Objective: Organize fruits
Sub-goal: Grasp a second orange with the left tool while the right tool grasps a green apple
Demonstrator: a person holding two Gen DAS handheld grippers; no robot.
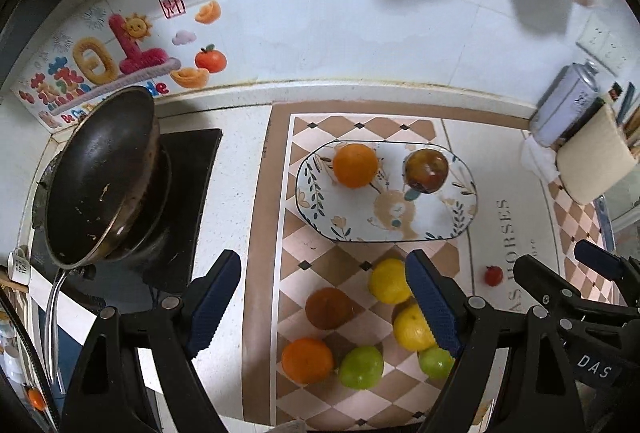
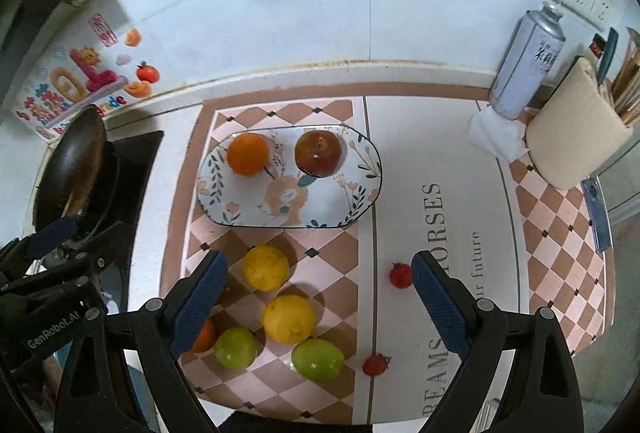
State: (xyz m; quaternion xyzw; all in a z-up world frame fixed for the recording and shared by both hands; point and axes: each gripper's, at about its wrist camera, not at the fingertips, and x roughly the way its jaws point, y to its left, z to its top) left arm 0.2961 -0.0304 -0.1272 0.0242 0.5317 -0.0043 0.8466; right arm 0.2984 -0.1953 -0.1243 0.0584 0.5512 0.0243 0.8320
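Note:
An oval patterned plate (image 1: 440, 217) (image 2: 248, 211) holds an orange (image 1: 355, 165) (image 2: 248, 154) and a dark red apple (image 1: 426, 169) (image 2: 319, 153). In front of it on the checked mat lie two yellow lemons (image 2: 265, 268) (image 2: 289, 318), two green fruits (image 2: 235, 348) (image 2: 317, 359), another orange (image 1: 307, 360), a brown fruit (image 1: 328, 308) and two small red fruits (image 2: 400, 275) (image 2: 375, 364). My left gripper (image 1: 324, 301) hangs open above the loose fruit, holding nothing. My right gripper (image 2: 316, 303) is open too, empty, above the lemons.
A black wok (image 1: 100, 173) sits on the stove at the left. At the back right stand a spray can (image 2: 526, 61), a beige utensil holder (image 2: 576, 129) and a crumpled tissue (image 2: 494, 137). The tiled wall runs behind the counter.

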